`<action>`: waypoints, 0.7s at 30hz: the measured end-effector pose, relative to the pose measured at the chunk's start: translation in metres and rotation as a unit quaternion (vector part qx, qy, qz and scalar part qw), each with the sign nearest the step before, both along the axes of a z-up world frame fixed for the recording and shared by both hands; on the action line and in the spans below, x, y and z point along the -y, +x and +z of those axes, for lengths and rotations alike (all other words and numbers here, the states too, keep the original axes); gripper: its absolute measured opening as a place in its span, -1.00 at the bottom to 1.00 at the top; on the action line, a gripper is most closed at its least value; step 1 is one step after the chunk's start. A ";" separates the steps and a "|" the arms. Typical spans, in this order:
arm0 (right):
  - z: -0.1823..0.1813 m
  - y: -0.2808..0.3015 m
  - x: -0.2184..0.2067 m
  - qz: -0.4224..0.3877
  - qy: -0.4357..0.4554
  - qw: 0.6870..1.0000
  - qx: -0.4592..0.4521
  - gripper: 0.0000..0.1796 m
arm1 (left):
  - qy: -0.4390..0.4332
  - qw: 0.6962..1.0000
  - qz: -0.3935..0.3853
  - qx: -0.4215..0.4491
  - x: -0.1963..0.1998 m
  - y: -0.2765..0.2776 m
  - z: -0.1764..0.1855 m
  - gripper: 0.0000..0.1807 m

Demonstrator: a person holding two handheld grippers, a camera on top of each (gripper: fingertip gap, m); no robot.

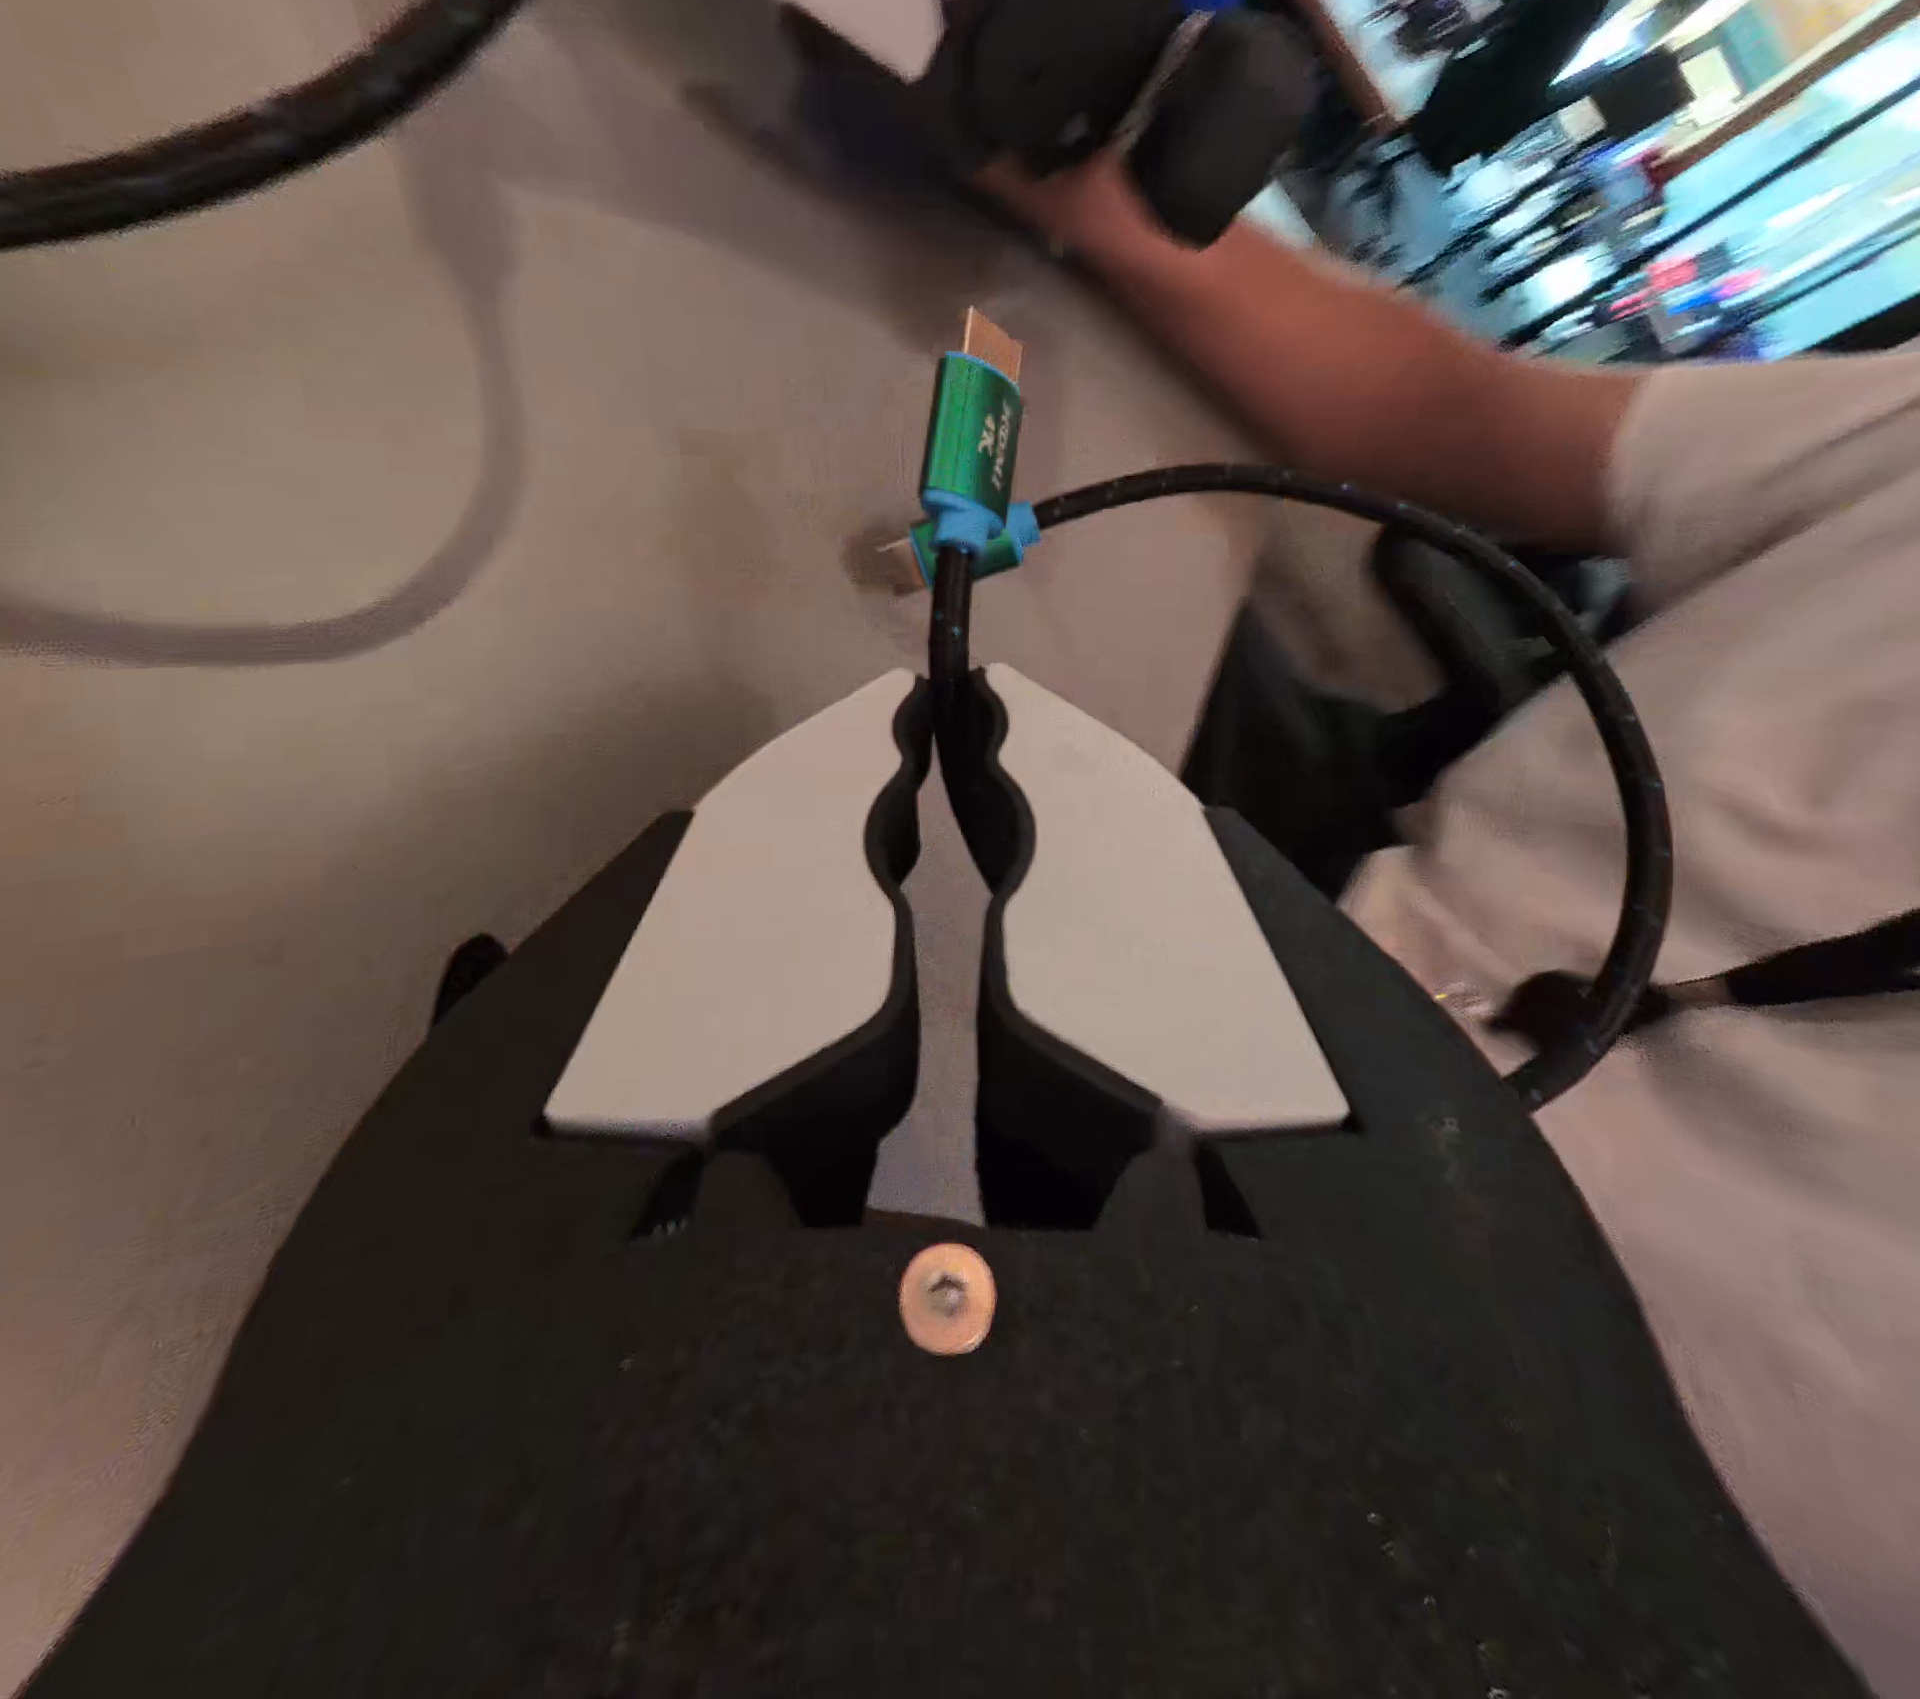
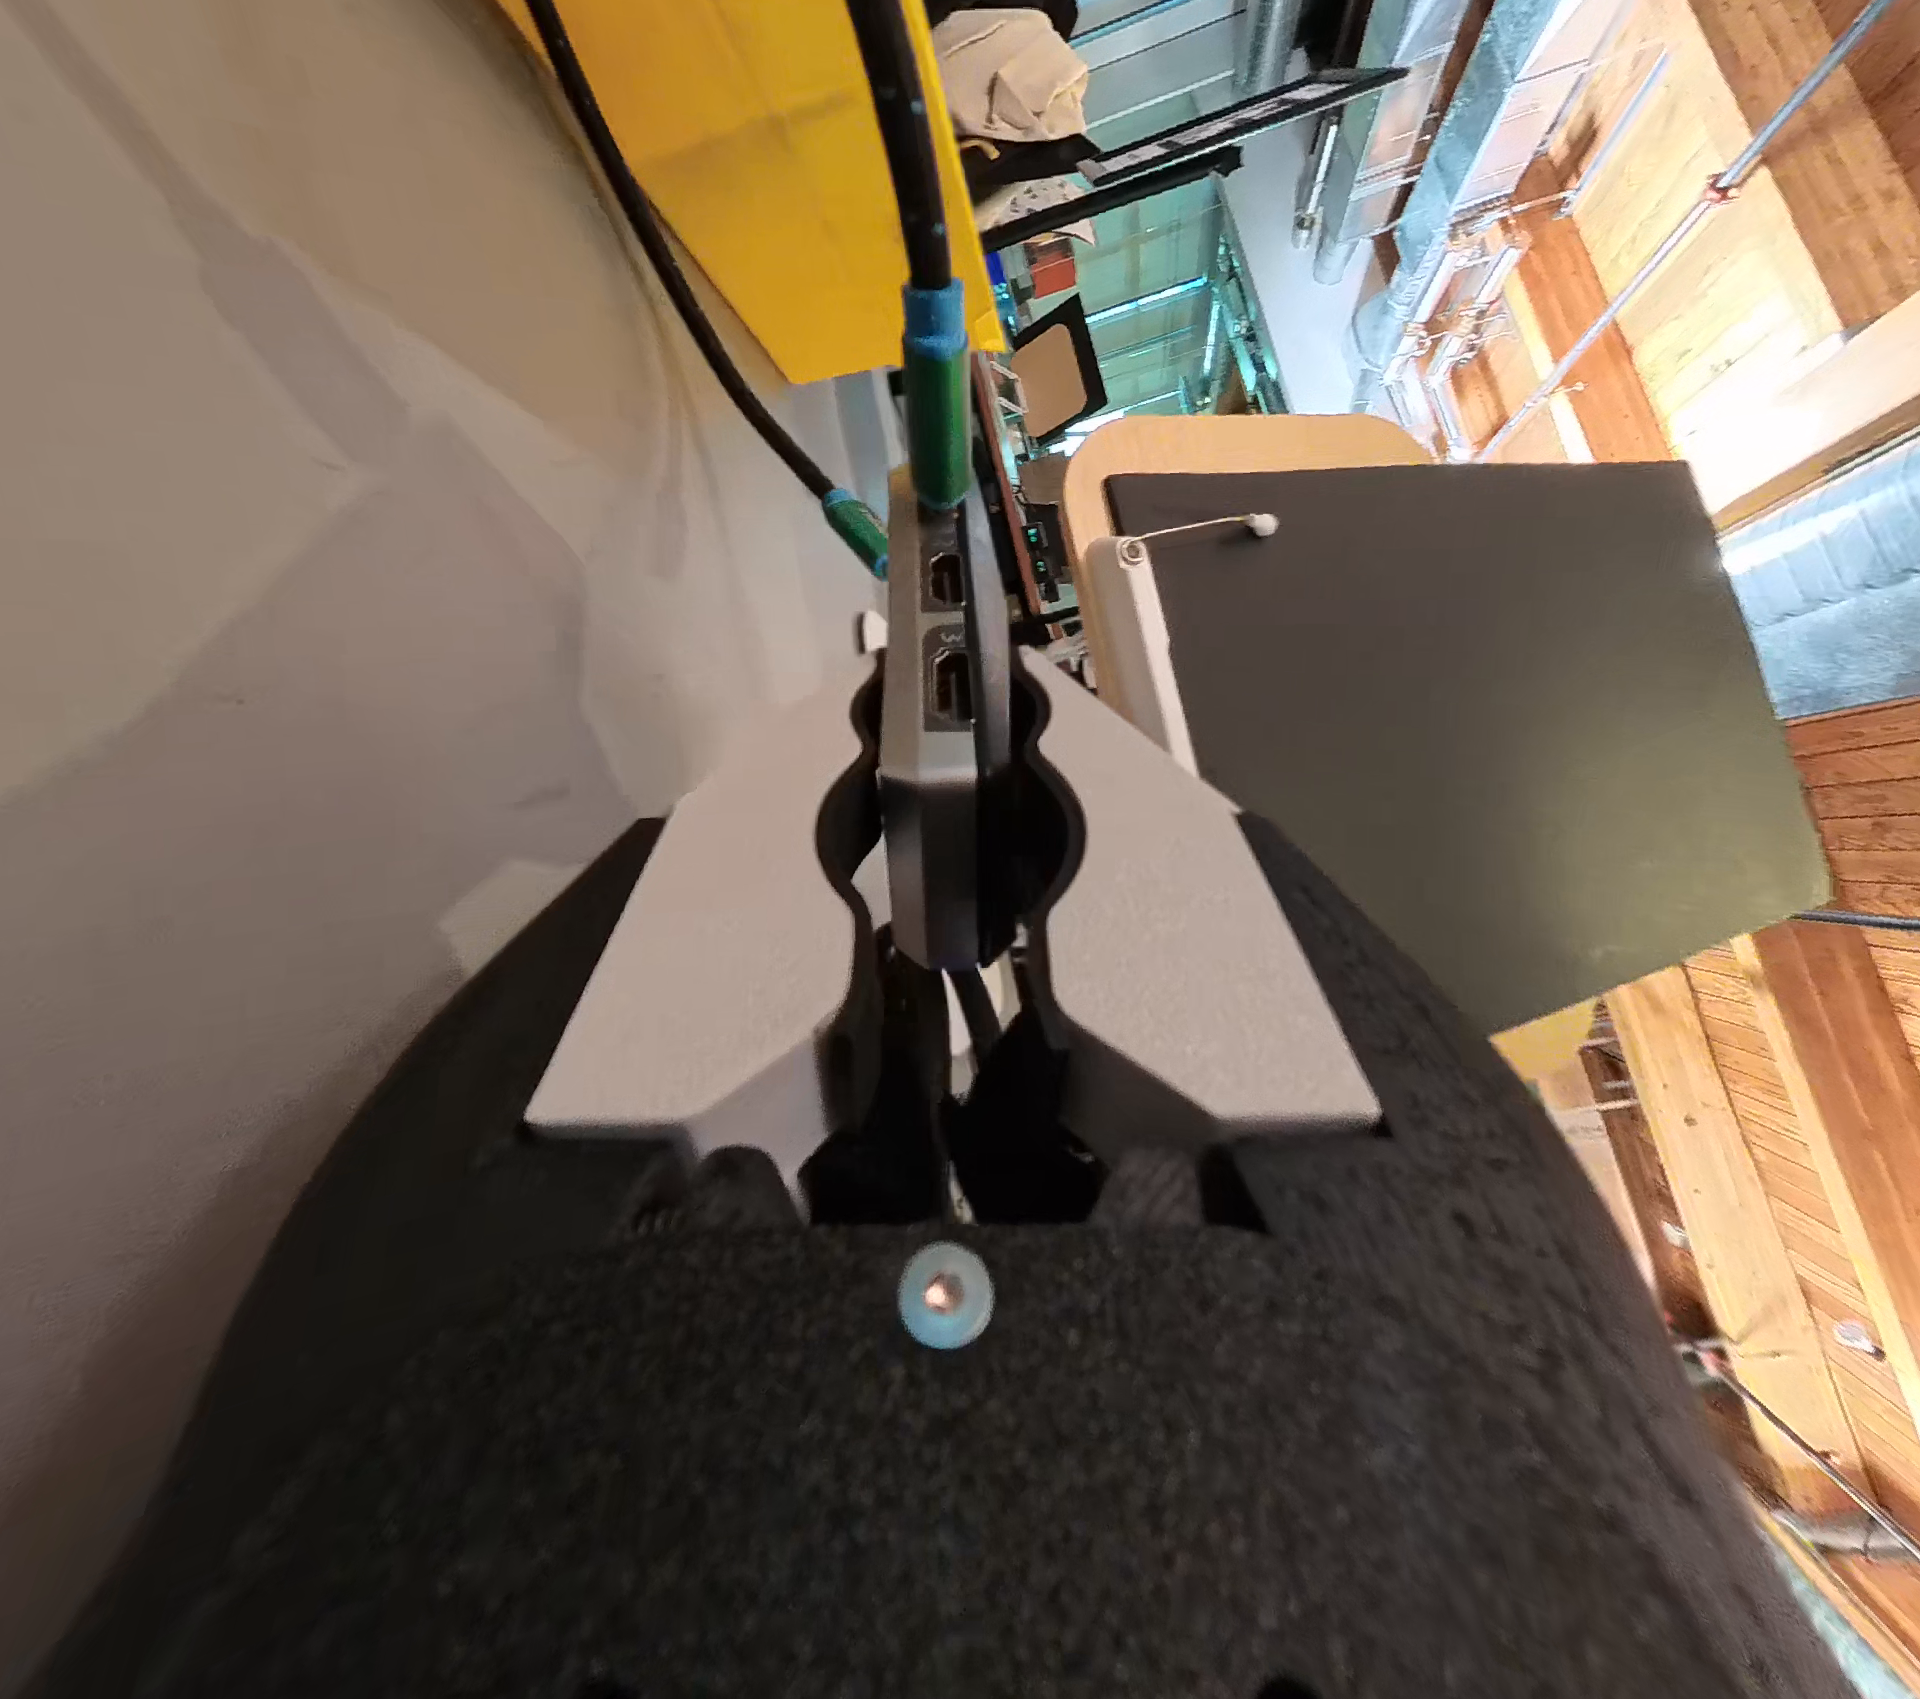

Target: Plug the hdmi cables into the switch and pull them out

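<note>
HDMI cable (image 1: 951, 610), stiff braid, is drooping little; left fingers (image 1: 940, 683) are pinching it behind green plug (image 1: 971, 439). Right fingers (image 2: 1023, 714) are clamping light, rigid switch (image 2: 935, 776).

Yellow sheet (image 2: 727, 91) on pale table (image 2: 208, 610); dark panel (image 2: 1455, 714) nearby

The left wrist view looks forward along the left gripper (image 1: 951, 683), tilted down at the pale tabletop (image 1: 312, 454) from close range, with the room's far side skewed across its upper right corner. The right wrist view looks along the right gripper (image 2: 951, 714) rolled about a quarter turn, so tabletop (image 2: 208, 506) stands at left and ceiling at right. The 2 views share that tabletop and the switch (image 2: 940, 776) region, blurred far off in the left view.
</note>
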State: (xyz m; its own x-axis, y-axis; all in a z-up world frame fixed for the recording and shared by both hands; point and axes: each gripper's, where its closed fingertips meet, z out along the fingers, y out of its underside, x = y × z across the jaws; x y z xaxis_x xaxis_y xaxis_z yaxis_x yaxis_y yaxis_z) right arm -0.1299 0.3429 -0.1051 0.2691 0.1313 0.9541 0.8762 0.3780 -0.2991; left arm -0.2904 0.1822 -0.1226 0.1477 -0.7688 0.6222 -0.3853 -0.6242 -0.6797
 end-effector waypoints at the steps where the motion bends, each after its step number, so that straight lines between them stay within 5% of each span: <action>1: 0.004 0.001 0.001 -0.003 0.009 1.000 -0.002 -0.77 | -0.025 0.999 -0.008 0.021 0.004 0.011 0.006 -0.94; 11: 0.027 -0.013 0.021 0.003 0.109 0.992 0.057 -0.78 | -0.147 0.983 0.004 0.108 -0.018 0.083 0.045 -0.94; 21: 0.025 -0.025 0.029 0.025 0.117 0.990 0.071 -0.77 | -0.218 0.971 0.043 0.082 -0.034 0.101 0.021 -0.94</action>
